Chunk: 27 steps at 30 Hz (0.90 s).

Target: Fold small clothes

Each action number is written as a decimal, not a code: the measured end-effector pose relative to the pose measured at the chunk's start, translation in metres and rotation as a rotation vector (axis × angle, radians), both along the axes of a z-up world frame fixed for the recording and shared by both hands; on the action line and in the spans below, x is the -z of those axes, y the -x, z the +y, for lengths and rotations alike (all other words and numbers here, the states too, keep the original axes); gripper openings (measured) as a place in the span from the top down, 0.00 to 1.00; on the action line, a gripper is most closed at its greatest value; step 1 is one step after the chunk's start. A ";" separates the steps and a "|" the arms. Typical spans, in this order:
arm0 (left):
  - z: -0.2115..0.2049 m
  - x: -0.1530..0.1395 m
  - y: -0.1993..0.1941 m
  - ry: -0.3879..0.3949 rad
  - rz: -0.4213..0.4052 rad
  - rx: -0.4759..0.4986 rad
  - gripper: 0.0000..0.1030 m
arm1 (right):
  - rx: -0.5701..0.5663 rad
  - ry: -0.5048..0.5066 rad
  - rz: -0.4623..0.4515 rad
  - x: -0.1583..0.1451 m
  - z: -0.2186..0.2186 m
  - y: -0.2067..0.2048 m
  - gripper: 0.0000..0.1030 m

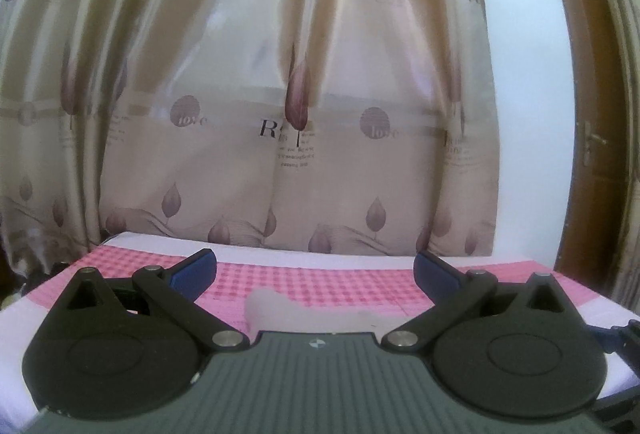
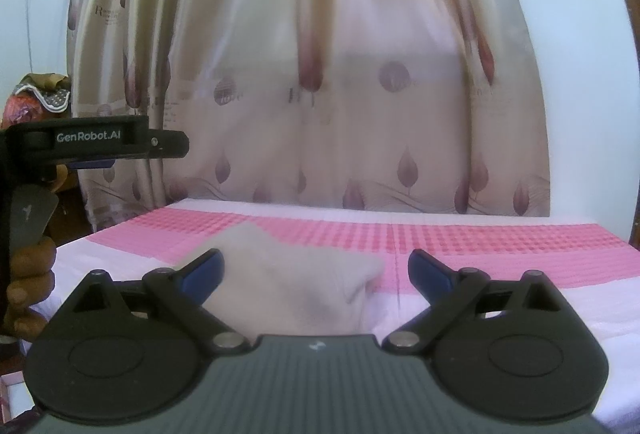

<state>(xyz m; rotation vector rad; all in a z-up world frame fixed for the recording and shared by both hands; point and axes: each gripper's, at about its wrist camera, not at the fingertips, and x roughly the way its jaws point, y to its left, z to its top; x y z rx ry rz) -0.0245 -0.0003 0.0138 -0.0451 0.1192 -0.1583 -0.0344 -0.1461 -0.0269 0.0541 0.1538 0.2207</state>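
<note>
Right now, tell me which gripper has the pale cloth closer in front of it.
The right gripper: the pale cloth fills the space between its open fingers. The left gripper sees only a small patch.

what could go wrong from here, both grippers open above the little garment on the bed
The small beige garment lies bunched, so a pinch by the right gripper may catch several layers. The left gripper sees only its edge, so its grasp may miss. The pink checked sheet could get pinched too.

Pale garment point(image 2: 296, 286) near edge behind right tool point(image 2: 314, 274)
</note>
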 end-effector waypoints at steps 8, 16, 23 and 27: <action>0.002 0.003 -0.002 -0.001 0.037 -0.021 0.00 | -0.005 0.015 -0.002 -0.001 0.002 0.003 0.03; 0.002 0.019 -0.009 -0.038 0.104 -0.043 0.00 | -0.014 0.022 0.009 -0.002 0.003 0.003 0.03; 0.010 0.028 -0.015 -0.006 0.145 -0.039 0.00 | -0.018 0.028 0.025 0.000 0.005 0.001 0.03; 0.012 0.032 -0.018 -0.019 0.138 -0.083 0.00 | -0.022 0.034 0.028 0.001 0.007 0.001 0.03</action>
